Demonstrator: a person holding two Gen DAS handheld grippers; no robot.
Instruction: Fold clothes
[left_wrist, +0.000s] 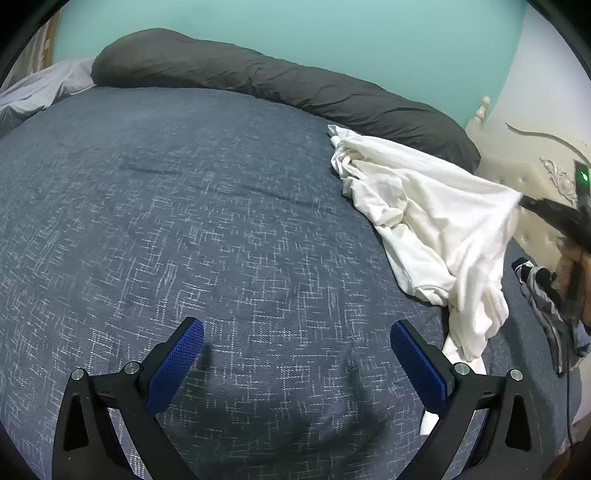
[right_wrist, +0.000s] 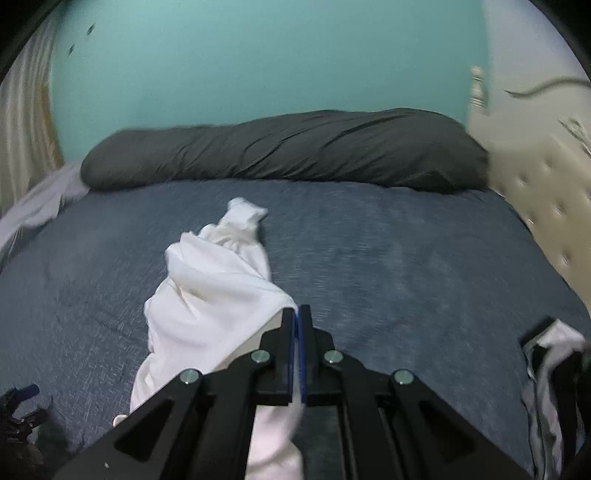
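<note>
On the blue bedspread, toward its right edge, lies one crumpled white garment, one corner of it drawn up off the cover. The right gripper has its two fingers pressed together on that corner. The left gripper hovers over bare cover near the front edge, its two blue pads spread wide, holding nothing. One long grey pillow lines the far edge; one striped garment sits at the right edge.

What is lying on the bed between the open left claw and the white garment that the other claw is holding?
Nothing visible. Only bare blue bedspread lies between the open left claw and the white garment, whose lower edge trails close beside its right finger. The right claw is shut on the garment's corner.
</note>
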